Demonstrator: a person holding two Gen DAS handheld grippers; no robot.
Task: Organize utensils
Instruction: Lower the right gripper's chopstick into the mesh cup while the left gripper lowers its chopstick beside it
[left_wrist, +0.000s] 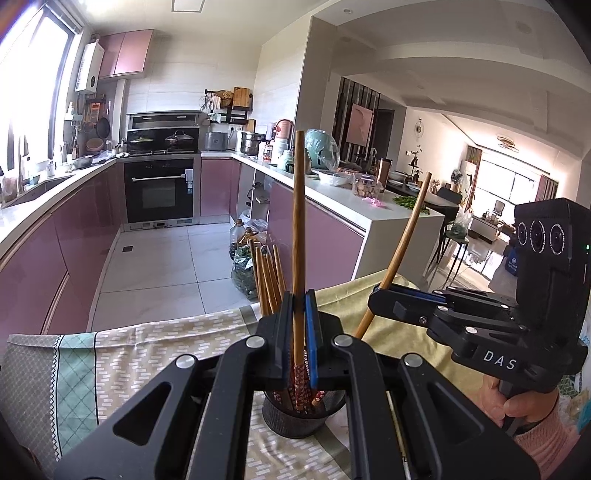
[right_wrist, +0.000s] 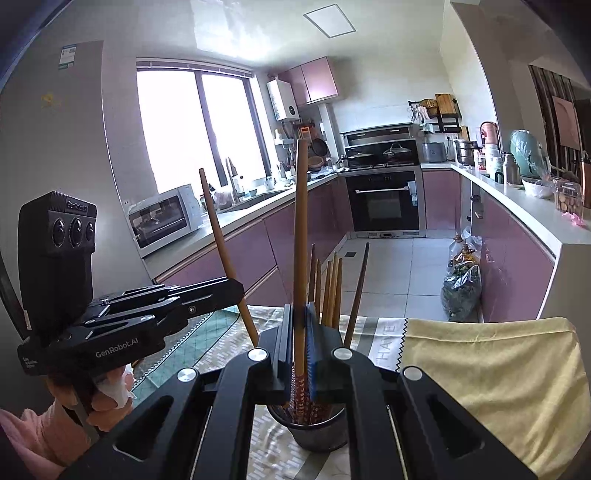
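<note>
Chopsticks of smooth brown wood are being clamped upright, one in each black gripper: the left gripper (left_wrist: 299, 306) is pinching one chopstick (left_wrist: 297, 236) and the right gripper (right_wrist: 298, 321) another (right_wrist: 301, 236), both directly above a dark mesh cylindrical holder (right_wrist: 317, 432) that is bristling with more chopsticks (right_wrist: 330, 291) on a patterned tablecloth (left_wrist: 147, 339).

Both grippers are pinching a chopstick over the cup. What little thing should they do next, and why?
Probably lower them a bit, then let go. The left gripper and right gripper are each shut on a chopstick, whose patterned ends already reach into the black mesh cup with the other chopsticks.
</note>
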